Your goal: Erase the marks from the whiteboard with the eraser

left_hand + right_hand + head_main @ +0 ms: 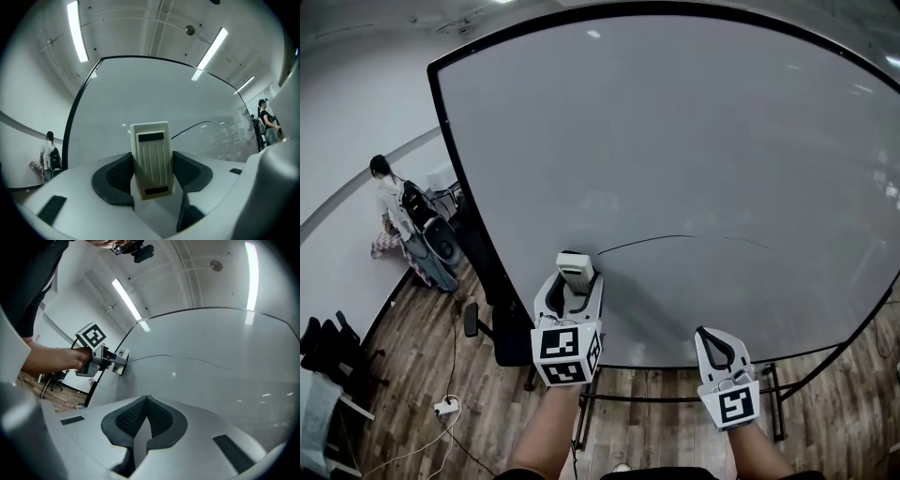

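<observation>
**Whiteboard (722, 141) on a stand, wood-floored room: eraser in hand, line unwiped**

Head view. Large dark-framed board fills the scene. One thin dark line (647, 242) runs across its lower middle, with a shorter piece further right after a gap. Left gripper (575, 286) is raised to the line's left end, its jaws clamped on the eraser (575, 265). Right gripper (719, 349) sits low and near, by the board's bottom edge. A person with a backpack (394, 211) stands far left, well apart from the board.

Left gripper view. Eraser stands upright between the jaws, gripped by its sides. The line shows just right of it.

Right gripper view. Jaws are pressed together with nothing between them. The eraser appears at the board's face, but actual contact cannot be told.

Containers. None seen, so no contents to list.

Hazards, as judged:
- A tilted eraser would meet the board on one edge only and leave a streak.
- Hard pressure could twist the eraser in the jaws.
- The short right piece could be missed if the stroke stops at the gap.
</observation>
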Demonstrator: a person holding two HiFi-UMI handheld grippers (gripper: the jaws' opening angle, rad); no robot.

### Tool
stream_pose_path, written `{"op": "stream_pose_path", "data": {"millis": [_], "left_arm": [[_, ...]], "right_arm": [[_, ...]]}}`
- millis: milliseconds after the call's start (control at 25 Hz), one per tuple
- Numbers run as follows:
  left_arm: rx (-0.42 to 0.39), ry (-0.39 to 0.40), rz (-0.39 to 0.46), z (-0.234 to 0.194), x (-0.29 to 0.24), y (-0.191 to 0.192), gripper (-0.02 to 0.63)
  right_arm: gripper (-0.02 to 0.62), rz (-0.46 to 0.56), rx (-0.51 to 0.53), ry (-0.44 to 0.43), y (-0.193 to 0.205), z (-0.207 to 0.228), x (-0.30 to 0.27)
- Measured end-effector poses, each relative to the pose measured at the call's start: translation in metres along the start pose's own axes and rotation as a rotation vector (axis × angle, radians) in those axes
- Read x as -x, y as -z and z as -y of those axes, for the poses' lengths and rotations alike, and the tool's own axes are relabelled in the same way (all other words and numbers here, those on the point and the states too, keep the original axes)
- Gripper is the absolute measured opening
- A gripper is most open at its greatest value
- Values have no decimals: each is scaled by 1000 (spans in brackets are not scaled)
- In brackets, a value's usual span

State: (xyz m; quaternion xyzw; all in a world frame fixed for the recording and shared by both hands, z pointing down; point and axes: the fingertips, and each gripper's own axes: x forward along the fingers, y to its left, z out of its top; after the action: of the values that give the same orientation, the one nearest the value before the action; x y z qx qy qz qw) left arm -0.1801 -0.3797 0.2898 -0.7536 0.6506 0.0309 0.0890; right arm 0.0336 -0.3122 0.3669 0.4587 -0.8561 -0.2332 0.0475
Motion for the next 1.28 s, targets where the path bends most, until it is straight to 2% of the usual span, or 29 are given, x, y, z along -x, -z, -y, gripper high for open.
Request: {"op": "stream_pose_path", "data": {"millis": [480,800,1000,1280], "left_arm": [[128,-85,10,5,-13,-17,270],[216,-90,45,13,-17,-17,268],[233,-106,68,23,-19,-23,268],[226,-80,88,59,-36,-36,268]], "right_arm": [[18,40,-1,-61,0,25,16],[18,41,-13,-82,7,29,21],[18,66,-23,-71,4,36,23],[18,84,-24,-60,8,55,26]]}}
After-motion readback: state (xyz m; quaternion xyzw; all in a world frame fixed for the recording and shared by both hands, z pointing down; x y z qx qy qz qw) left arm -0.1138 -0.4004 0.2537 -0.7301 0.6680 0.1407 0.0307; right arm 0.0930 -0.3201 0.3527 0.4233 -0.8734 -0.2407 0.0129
